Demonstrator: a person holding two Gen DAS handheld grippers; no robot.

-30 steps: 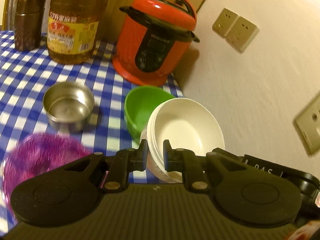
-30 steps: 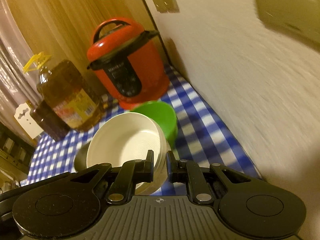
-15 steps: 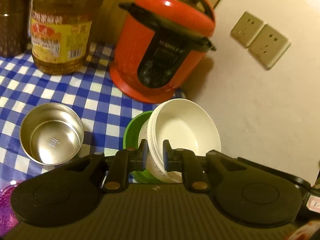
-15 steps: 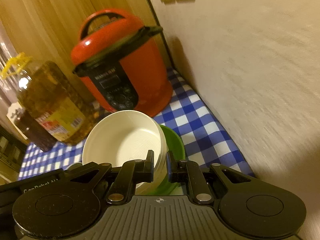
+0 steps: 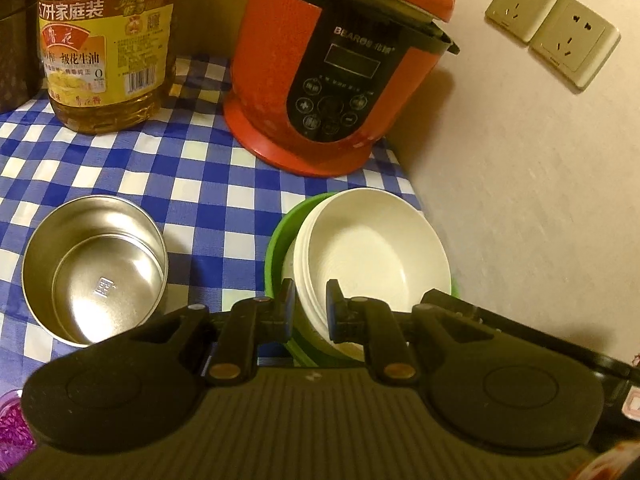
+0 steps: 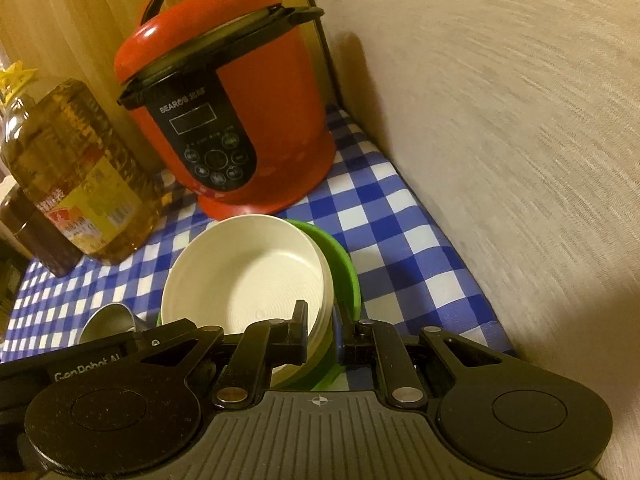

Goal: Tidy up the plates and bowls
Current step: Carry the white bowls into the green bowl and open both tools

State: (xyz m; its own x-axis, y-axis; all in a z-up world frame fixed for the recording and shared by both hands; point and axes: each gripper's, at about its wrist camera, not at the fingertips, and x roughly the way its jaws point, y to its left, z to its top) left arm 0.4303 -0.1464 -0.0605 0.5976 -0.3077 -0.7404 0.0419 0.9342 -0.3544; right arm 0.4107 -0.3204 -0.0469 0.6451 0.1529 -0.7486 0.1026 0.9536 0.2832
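Observation:
A stack of white bowls (image 5: 368,248) is held from both sides and sits down inside a green bowl (image 5: 280,236) on the blue checked tablecloth. My left gripper (image 5: 311,304) is shut on the stack's near left rim. My right gripper (image 6: 322,320) is shut on the white bowls' (image 6: 244,276) right rim, with the green bowl's (image 6: 344,264) wall just outside it. Whether the stack rests fully on the green bowl I cannot tell. A steel bowl (image 5: 96,264) stands to the left.
A red pressure cooker (image 5: 340,64) stands right behind the bowls, an oil bottle (image 5: 104,48) and a dark jar (image 5: 16,36) to its left. The wall (image 5: 520,200) with sockets (image 5: 552,28) runs close on the right. A purple bowl (image 5: 12,424) shows at the lower left.
Both grippers carried the white stack forward and down, from beside the green bowl to inside it. The cooker has come closer; the purple bowl has slid almost out of view.

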